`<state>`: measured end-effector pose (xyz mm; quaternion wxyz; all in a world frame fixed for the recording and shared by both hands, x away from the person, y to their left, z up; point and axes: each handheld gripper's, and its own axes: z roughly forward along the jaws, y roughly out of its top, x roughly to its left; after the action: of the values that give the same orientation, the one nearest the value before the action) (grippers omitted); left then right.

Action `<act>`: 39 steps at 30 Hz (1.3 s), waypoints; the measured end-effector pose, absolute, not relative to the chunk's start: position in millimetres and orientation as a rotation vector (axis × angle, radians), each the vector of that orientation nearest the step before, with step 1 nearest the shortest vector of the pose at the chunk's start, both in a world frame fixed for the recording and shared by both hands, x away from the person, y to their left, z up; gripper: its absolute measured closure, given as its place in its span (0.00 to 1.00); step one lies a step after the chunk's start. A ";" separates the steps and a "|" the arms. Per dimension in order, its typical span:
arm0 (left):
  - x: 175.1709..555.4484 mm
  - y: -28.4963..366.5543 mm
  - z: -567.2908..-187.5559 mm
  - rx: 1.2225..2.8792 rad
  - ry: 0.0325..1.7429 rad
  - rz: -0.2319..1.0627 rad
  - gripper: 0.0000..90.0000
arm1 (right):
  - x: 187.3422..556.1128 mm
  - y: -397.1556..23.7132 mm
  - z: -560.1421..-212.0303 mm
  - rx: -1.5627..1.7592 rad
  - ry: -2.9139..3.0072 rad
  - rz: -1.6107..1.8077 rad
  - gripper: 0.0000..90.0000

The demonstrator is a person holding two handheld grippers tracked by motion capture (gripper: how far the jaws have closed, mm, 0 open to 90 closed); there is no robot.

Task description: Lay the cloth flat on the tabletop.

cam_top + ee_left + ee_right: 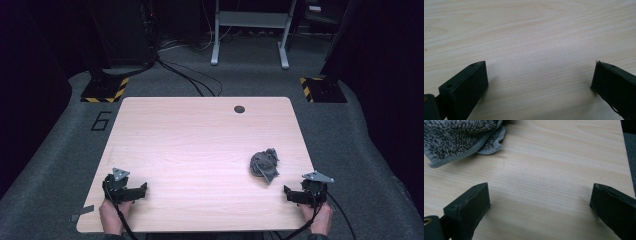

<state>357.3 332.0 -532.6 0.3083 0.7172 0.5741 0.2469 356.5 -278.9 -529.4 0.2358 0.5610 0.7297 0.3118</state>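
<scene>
A crumpled grey cloth point(264, 165) lies on the right half of the light wooden table point(200, 145). In the right gripper view the cloth point(459, 137) fills the upper left corner, ahead of the jaws and apart from them. My right gripper point(295, 194) rests near the table's front right corner, just in front of the cloth, open with only bare wood between its jaws point(540, 195). My left gripper point(131, 191) sits near the front left corner, far from the cloth. It is open too, over bare tabletop point(540, 72).
A round cable hole point(239, 109) sits near the table's far edge. Beyond the table are floor cables, a grey metal frame point(250, 30) and two stand bases with yellow-black stripes point(105, 90). The table's right edge point(627, 165) runs close by the right gripper.
</scene>
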 end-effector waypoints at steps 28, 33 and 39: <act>357.7 332.4 -531.4 1.917 1.521 0.646 0.00 | 368.0 -267.8 -489.2 1.521 2.026 0.998 0.00; 357.7 332.2 -531.6 1.914 1.522 0.649 0.00 | 381.1 -251.1 -474.1 1.451 2.068 1.004 0.00; 357.6 332.2 -531.5 1.915 1.521 0.648 0.00 | 400.2 -230.8 -467.8 1.415 2.137 1.006 0.00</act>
<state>357.6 332.2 -531.5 0.3009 0.7218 0.5734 0.2443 400.2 -230.8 -467.8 0.1929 0.5043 0.7616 0.3584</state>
